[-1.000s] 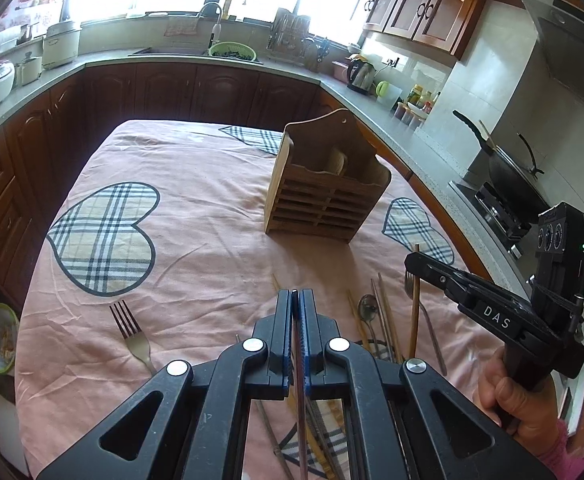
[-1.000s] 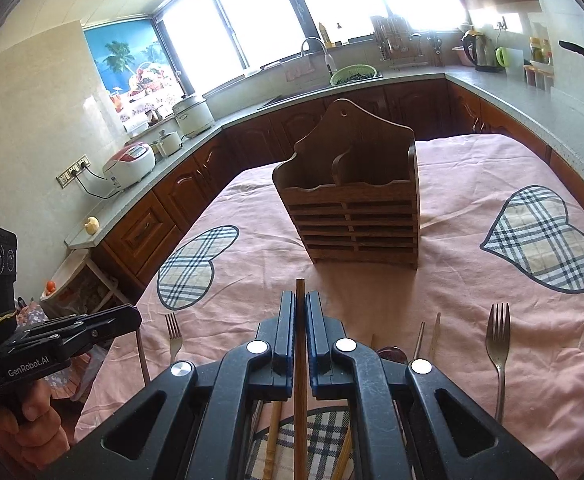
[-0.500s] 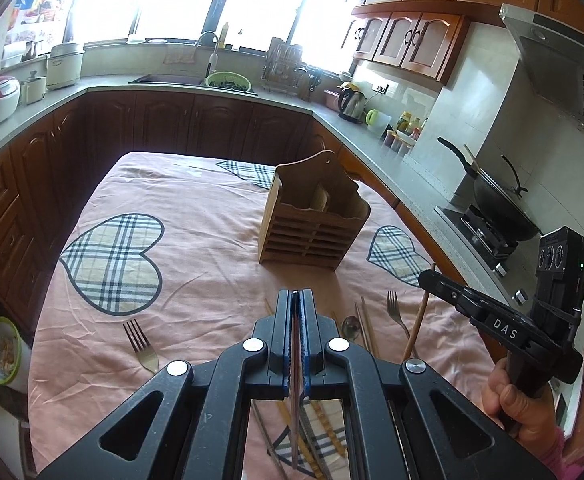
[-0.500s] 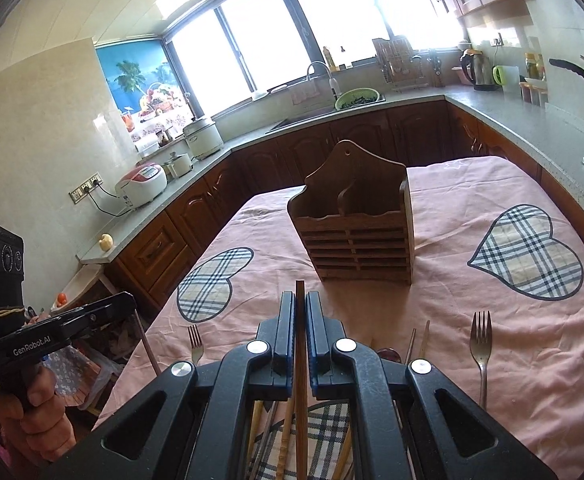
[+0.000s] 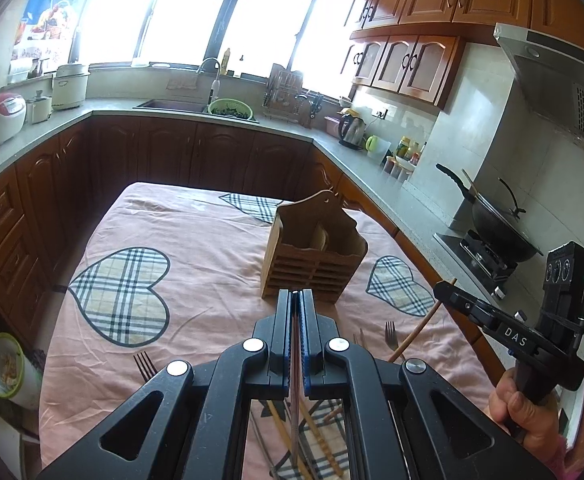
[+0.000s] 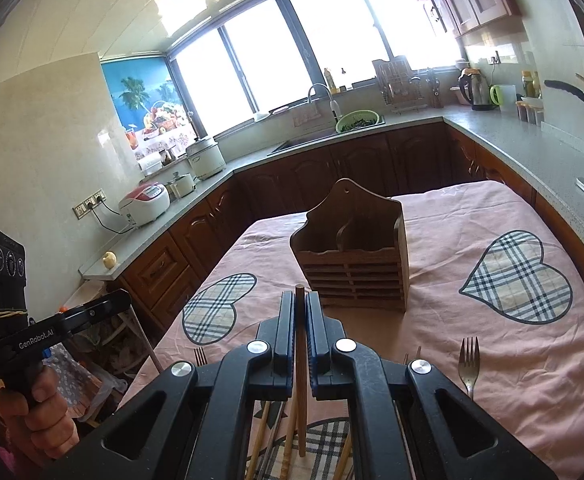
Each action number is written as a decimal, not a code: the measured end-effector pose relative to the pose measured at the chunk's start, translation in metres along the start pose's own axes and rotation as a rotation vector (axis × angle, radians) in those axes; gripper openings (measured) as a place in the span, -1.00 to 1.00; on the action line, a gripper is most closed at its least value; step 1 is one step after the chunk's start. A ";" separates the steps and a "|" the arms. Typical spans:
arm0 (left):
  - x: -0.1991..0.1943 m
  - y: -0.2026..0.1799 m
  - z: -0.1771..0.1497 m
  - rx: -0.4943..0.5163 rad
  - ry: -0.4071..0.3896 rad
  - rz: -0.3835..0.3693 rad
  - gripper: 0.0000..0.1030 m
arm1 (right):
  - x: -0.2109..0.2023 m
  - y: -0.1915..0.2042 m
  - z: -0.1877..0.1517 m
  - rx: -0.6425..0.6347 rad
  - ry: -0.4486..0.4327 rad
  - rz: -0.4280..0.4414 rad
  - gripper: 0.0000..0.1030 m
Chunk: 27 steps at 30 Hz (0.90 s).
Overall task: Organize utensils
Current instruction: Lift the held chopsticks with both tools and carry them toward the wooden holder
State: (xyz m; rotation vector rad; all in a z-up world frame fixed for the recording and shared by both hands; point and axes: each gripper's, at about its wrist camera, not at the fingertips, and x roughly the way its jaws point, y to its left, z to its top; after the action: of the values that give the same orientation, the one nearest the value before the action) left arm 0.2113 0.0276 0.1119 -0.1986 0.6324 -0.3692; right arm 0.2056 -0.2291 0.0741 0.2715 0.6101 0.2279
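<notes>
Table [image 5: 195, 248]: we see it covered by a pink cloth with plaid hearts, ringed on three sides by dark wooden cabinets and a grey counter.
Wooden holder [image 5: 314, 258]: we find it upright near the middle of the cloth, on the far side of both grippers; its open top is split into compartments and its near face is slatted.
Left gripper [image 5: 296, 300]: we hold it above the near edge of the table, fingers clamped on a thin reddish stick [image 5: 294, 400] that runs down between them; its tip lines up with the near base of the holder in the left wrist view.
Right gripper [image 6: 300, 300]: we hold it raised at the near right of the table, fingers pinched on a wooden chopstick [image 6: 300, 380] whose end stands just above the fingertips while the rest hangs below.
Loose chopsticks [image 6: 259, 436]: we see several lying crossed on a plaid heart at the near edge, below the right gripper.
Right fork [image 6: 468, 364]: we see it flat on the cloth, right of the right gripper, tines pointing far.
Left fork [image 5: 144, 362]: we see it on the cloth near left, partly hidden by the left gripper's frame.
</notes>
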 end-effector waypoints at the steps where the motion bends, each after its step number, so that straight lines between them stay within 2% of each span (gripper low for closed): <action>1: 0.000 0.000 0.001 0.001 -0.005 -0.001 -0.97 | 0.000 -0.001 0.002 0.000 -0.005 -0.002 -0.90; 11: 0.016 0.006 0.034 -0.015 -0.082 0.003 -0.97 | -0.001 -0.010 0.027 0.006 -0.072 -0.013 -0.90; 19: 0.041 0.002 0.070 -0.004 -0.194 -0.006 -0.97 | -0.003 -0.018 0.076 0.000 -0.183 -0.034 -0.91; 27: 0.098 -0.002 0.106 0.012 -0.265 0.010 -0.97 | 0.000 -0.035 0.135 0.011 -0.318 -0.085 -0.91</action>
State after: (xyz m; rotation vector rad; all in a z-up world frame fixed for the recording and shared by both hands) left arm 0.3483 -0.0055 0.1434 -0.2287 0.3697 -0.3301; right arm 0.2903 -0.2867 0.1694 0.2850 0.3069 0.0961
